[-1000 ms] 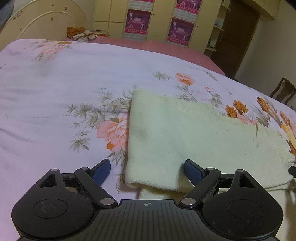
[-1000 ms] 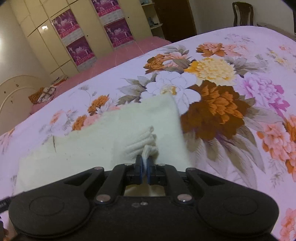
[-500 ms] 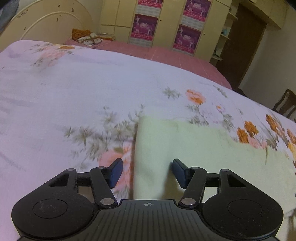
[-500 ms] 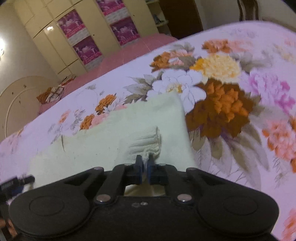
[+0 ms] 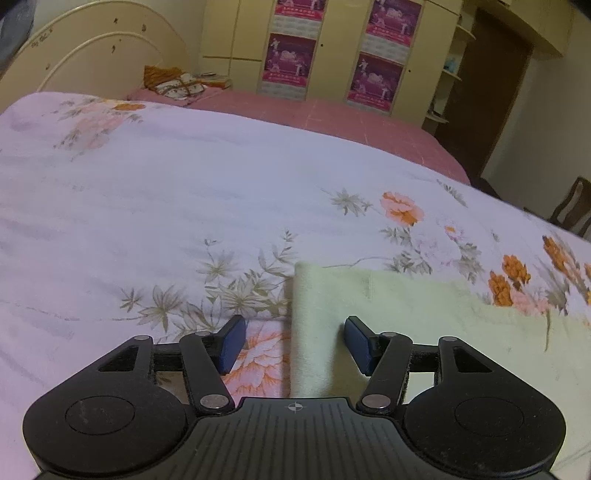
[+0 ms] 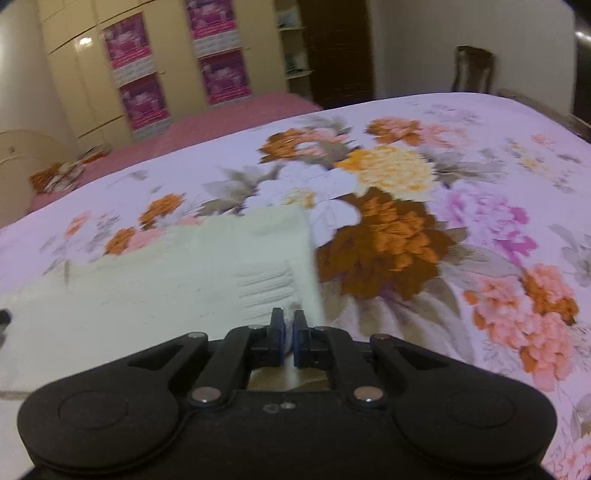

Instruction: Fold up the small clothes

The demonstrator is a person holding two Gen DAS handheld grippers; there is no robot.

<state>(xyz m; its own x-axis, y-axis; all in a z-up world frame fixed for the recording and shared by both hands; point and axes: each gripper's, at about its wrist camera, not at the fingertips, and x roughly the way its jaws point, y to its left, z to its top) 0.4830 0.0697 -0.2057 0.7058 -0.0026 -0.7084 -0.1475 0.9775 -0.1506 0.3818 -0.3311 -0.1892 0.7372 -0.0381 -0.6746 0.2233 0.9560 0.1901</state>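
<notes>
while one pale yellow garment (image 5: 424, 325) lies flat on the floral bedspread (image 5: 184, 206), two grippers work at its opposite ends. counted in the left wrist view: one garment, one bedspread, two blue pads, four purple posters on the wardrobe doors (image 5: 291, 22), one small heap of cloth (image 5: 173, 83) at eleven o'clock by the curved headboard (image 5: 85, 59), one chair (image 5: 572, 206) at three o'clock.

the left gripper (image 5: 293, 341) is spread, and it has just been narrowing from a wider gape; its pads do not press on anything. the garment's straight left edge runs between them, nearer the right pad, which sits over the cloth, while the left pad (image 5: 231, 343) hangs over bare bedspread. from nine to twelve o'clock the bedspread is a broad bare stretch; the garment fills the four o'clock side and runs off the frame.

in the right wrist view, blurred, the right gripper (image 6: 289, 332) is pressed together, pinching the garment (image 6: 177, 273) near its ribbed right corner. the garment spreads away towards nine and ten o'clock, its right edge rising towards twelve. from one to five o'clock lies open bedspread (image 6: 480, 221) with large blooms, reaching the bed's far edge, beyond which one chair (image 6: 472, 70) stands at one o'clock.
</notes>
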